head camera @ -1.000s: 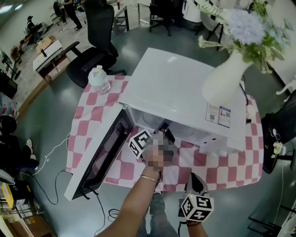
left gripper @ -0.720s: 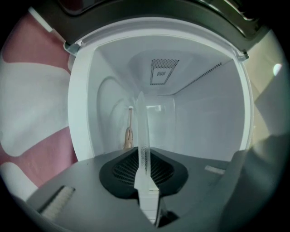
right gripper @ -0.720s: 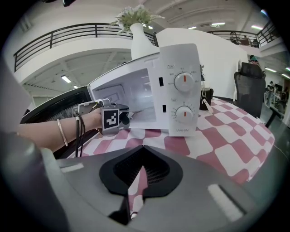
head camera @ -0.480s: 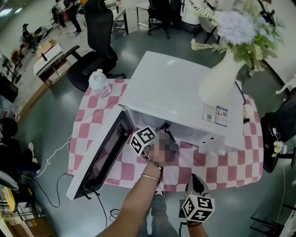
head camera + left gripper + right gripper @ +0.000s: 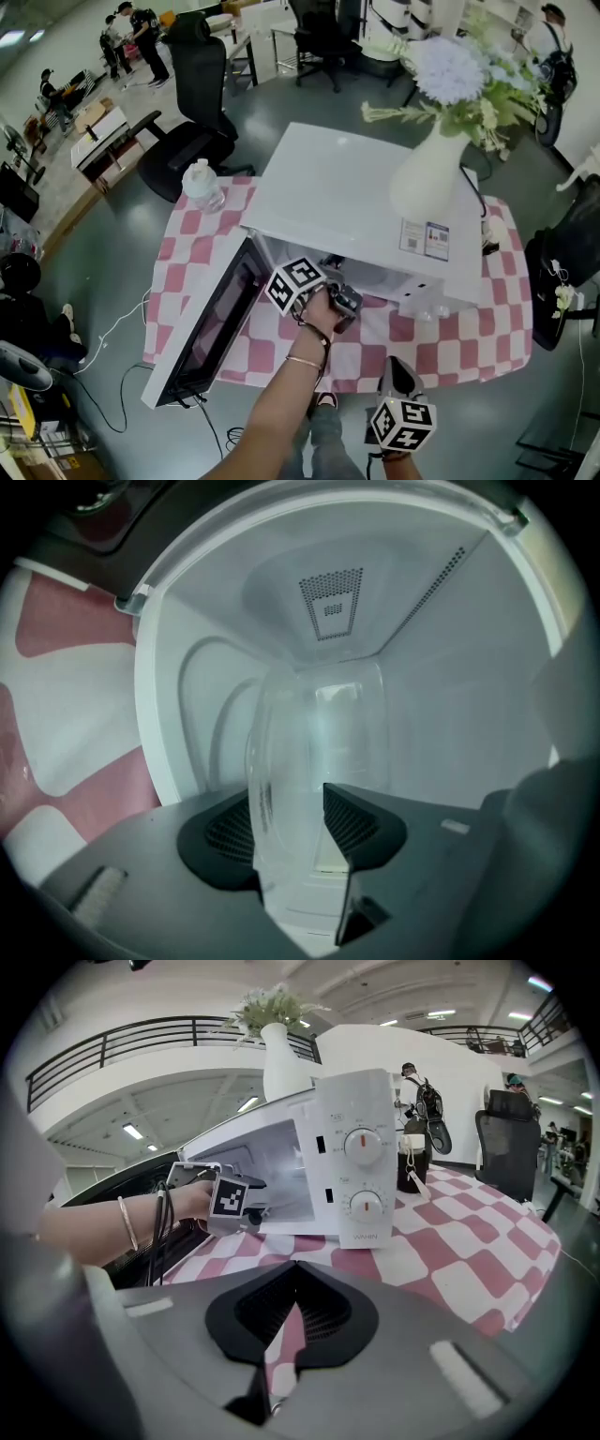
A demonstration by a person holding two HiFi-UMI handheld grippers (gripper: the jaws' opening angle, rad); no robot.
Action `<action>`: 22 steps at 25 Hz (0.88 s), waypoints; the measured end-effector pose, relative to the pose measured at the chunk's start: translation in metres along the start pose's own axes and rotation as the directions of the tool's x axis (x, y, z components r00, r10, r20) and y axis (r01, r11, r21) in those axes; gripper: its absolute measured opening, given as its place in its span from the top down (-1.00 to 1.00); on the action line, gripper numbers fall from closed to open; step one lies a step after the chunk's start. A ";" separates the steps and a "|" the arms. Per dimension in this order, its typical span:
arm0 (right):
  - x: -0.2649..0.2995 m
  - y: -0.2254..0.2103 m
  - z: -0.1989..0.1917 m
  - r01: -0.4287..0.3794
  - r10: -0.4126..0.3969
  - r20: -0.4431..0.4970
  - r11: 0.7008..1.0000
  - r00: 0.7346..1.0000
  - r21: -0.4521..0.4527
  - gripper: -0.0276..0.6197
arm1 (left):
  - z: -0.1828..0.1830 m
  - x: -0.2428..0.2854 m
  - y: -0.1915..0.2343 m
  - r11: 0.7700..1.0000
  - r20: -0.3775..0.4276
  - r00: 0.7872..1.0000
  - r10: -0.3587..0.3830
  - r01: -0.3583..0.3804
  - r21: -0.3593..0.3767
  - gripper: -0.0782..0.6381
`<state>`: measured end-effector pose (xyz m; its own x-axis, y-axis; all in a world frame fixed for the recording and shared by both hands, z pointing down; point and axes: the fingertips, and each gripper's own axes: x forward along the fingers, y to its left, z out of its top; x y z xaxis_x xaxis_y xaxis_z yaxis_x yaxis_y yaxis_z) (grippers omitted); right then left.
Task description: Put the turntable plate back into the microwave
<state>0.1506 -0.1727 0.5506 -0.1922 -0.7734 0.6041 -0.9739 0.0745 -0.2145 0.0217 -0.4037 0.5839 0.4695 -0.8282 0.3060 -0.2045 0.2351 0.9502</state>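
Left gripper reaches into the microwave mouth, door swung open. Its jaws have just been opening; the glass plate sits between them inside the cavity (rim in the gap, grip loosened). Right gripper clenched with nothing in it, low at the checked cloth's front edge.

"WAHIN" on microwave control panel, under lower knob.

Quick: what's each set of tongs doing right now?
Left tongs: open, just been opening, plate between them.
Right tongs: shut, empty.
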 end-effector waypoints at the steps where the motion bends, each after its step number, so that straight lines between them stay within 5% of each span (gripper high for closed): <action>1: 0.000 0.000 0.001 0.000 0.000 0.002 1.000 1.000 0.001 0.89 | 0.000 0.000 -0.001 1.000 -0.006 1.000 -0.001 0.001 0.008 0.23; 7: -0.002 0.001 0.004 -0.005 0.005 0.011 1.000 1.000 0.008 0.89 | 0.002 0.003 -0.009 1.000 -0.015 1.000 0.006 -0.005 0.025 -0.11; 11: -0.004 0.002 0.006 -0.010 0.009 0.017 1.000 1.000 0.014 0.89 | -0.001 0.003 -0.013 0.987 -0.034 0.999 0.040 -0.034 0.154 -0.26; 18: -0.006 -0.001 0.005 -0.008 0.007 0.021 1.000 1.000 0.024 0.89 | -0.010 0.003 -0.013 0.935 -0.100 0.990 0.096 -0.055 0.351 -0.26; 22: -0.007 0.000 0.003 -0.010 0.010 0.019 1.000 1.000 0.025 0.89 | -0.022 0.003 -0.012 0.865 -0.179 0.974 0.141 -0.033 0.502 -0.37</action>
<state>0.1518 -0.1691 0.5442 -0.1995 -0.7844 0.5873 -0.9686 0.0670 -0.2394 0.0448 -0.3974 0.5742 0.5821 -0.6824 0.4421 -0.6229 -0.0248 0.7819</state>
